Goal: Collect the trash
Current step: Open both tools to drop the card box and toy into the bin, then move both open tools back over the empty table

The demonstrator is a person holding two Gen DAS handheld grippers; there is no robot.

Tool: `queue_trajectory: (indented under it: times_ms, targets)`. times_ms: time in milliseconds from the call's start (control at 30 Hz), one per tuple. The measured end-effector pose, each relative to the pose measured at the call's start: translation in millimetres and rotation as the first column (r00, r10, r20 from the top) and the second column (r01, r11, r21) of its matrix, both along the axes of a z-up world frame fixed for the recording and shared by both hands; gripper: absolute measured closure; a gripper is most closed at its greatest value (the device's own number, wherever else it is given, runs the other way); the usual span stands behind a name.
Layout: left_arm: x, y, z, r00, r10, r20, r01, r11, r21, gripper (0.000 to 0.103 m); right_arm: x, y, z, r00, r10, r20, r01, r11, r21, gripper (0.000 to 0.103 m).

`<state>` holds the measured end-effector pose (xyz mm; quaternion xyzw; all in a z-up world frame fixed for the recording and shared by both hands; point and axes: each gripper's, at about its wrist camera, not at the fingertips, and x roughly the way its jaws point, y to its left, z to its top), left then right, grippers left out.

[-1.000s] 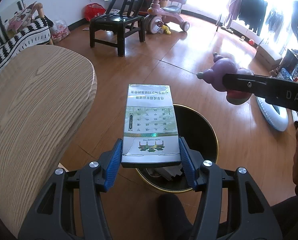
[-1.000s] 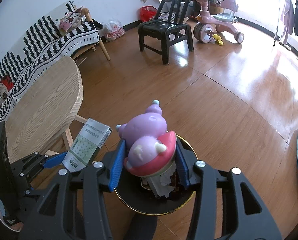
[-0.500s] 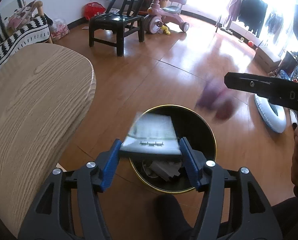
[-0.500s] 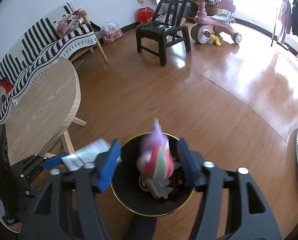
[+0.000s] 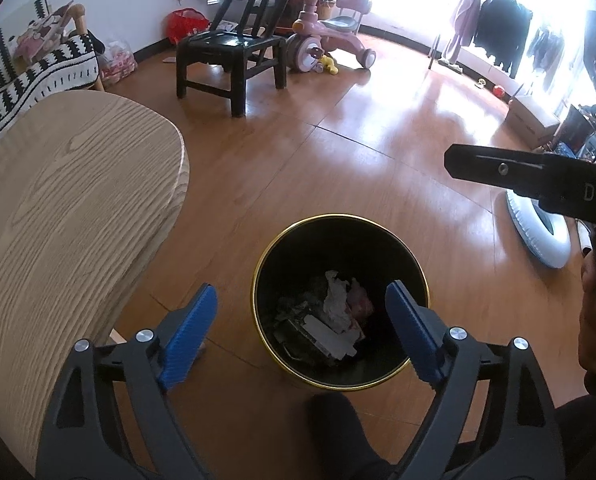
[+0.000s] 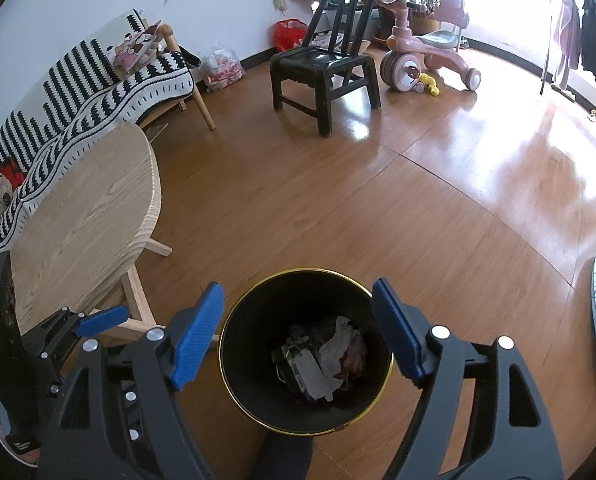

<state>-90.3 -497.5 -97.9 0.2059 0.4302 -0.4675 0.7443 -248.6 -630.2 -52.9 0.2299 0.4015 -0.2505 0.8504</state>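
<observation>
A black bin with a gold rim (image 5: 340, 386) (image 6: 306, 430) stands on the wood floor below both grippers. Inside lie the white carton (image 5: 330, 336) (image 6: 314, 376), crumpled paper (image 5: 336, 300) (image 6: 338, 344) and the pink and purple toy (image 5: 360, 304) (image 6: 354, 356). My left gripper (image 5: 301, 328) hangs over the bin, jaws still opening, nothing between them. My right gripper (image 6: 298, 330) also hangs over the bin, jaws opening and empty. The right gripper's black finger (image 5: 534, 184) shows at the right of the left wrist view; the left gripper's blue pad (image 6: 101, 320) shows at the left of the right wrist view.
A round wooden table (image 5: 57, 216) (image 6: 81, 224) stands left of the bin. Farther back are a black chair (image 5: 233, 56) (image 6: 322, 68), a pink tricycle (image 6: 426, 60) and a striped sofa (image 6: 77, 100). A white inflatable ring (image 5: 538, 236) lies at the right. The person's dark foot (image 5: 338, 424) is by the bin.
Both grippers opened. The carton dropped out of the left one and the purple toy out of the right one; both now lie in the bin.
</observation>
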Motion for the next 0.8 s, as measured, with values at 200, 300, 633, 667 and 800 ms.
queue_trajectory:
  times_ms: [200, 300, 633, 667, 800]
  targets:
    - [0, 0, 1, 1.0, 0.001, 0.003, -0.001, 1.0, -0.003, 0.017, 1, 0, -1, 1.0, 0.001, 0.0, -0.001, 1.0, 0.0, 0.028]
    - [1, 0, 2, 1.0, 0.003, 0.011, -0.003, 1.0, -0.006, 0.015, 2, 1, 0, 1.0, 0.003, 0.0, -0.003, 1.0, -0.001, 0.027]
    - [11, 18, 21, 0.999, 0.037, 0.029, -0.036, 0.999, -0.041, 0.012, 19, 9, 18, 0.999, 0.028, 0.015, -0.028, 0.999, -0.021, 0.023]
    - [13, 21, 24, 0.999, 0.042, 0.034, -0.04, 0.998, -0.045, 0.012, 22, 11, 20, 0.999, 0.033, 0.018, -0.033, 0.999, -0.024, 0.023]
    - [25, 41, 38, 0.996, 0.082, 0.045, -0.079, 0.995, -0.066, 0.011, 38, 25, 33, 0.997, 0.062, 0.035, -0.06, 0.998, -0.035, 0.022]
